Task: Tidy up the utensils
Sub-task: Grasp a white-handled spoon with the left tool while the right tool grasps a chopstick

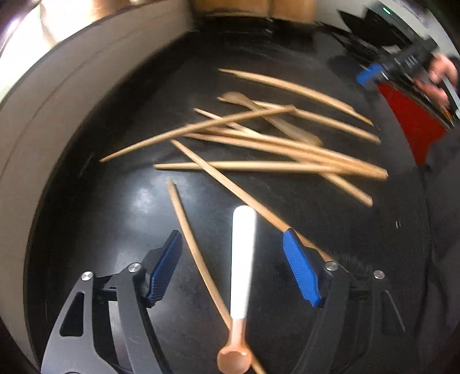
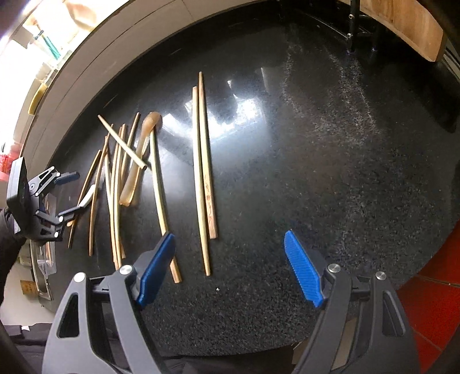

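Observation:
Several wooden chopsticks (image 1: 273, 143) lie in a loose heap on the black stone counter (image 1: 115, 215). A spoon with a white handle and a copper bowl (image 1: 243, 259) lies between the fingers of my open left gripper (image 1: 233, 238), with one chopstick (image 1: 198, 253) beside it. In the right wrist view the heap (image 2: 115, 178) lies at the left with a tan wooden spoon (image 2: 141, 155), and two chopsticks (image 2: 202, 172) lie side by side apart from it. My right gripper (image 2: 230, 241) is open and empty, just in front of that pair. The left gripper also shows at the far left (image 2: 66, 195).
A grey wall ledge (image 1: 43, 115) borders the counter's far side. A wooden board (image 2: 402, 23) and a black stand (image 2: 352, 26) are at the far right end. Red floor tiles (image 2: 431, 287) lie beyond the counter's near edge.

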Available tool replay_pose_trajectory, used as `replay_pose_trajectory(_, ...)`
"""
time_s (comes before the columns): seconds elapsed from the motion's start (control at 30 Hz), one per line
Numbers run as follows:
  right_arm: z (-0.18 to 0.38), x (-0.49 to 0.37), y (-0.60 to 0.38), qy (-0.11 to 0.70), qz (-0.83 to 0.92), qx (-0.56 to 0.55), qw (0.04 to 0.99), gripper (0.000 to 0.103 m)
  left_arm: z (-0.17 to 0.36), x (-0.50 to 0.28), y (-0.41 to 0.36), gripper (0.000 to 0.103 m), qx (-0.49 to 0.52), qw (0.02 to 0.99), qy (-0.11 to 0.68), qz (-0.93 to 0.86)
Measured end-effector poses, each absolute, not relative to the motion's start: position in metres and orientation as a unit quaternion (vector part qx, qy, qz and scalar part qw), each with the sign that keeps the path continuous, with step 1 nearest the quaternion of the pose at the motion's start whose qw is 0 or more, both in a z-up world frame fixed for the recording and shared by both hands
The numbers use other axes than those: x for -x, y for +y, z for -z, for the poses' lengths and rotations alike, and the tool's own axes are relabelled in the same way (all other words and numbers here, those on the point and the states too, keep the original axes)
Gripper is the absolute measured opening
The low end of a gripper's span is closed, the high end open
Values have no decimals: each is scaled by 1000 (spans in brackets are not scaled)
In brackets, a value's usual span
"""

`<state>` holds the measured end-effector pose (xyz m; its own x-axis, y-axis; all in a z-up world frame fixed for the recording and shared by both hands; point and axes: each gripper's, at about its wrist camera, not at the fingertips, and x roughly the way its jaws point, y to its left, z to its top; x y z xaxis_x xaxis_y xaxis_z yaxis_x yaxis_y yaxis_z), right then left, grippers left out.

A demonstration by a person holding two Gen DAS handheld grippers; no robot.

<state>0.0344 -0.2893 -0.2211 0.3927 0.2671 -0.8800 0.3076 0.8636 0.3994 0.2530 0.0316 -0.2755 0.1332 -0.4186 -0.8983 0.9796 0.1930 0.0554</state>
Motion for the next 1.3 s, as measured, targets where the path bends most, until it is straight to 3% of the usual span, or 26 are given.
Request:
replay_pose_trajectory(0.07,222,-37,-291,553,19,-263,791,76,281,-251,32,62,-381,638,387,546)
replay_pose_trajectory(0.23,225,-48,-288,556,32,-230,798,76,291,-240,35,60,-397,612,378,570)
replay_pose_trajectory(0.5,237,-62,-260,563,28,-88,821,74,291,-239,41,57,-345,656,395,543)
replay_pose_trajectory(0.9,247,-67,-260,557,20,-81,827,71,289,-225,32,55,-278,721,447,451)
replay_pose_trajectory(0.97,251,-70,-260,563,23,-80,823,71,287,-226,32,39,-273,733,451,429)
replay_pose_trajectory(1.03,252,-73,-259,561,21,-79,824,71,285,-228,33,30,-268,742,461,406)
replay_pose_trajectory(1.3,257,-116,-261,529,16,-74,845,70,283,-222,20,22,-273,752,478,363)
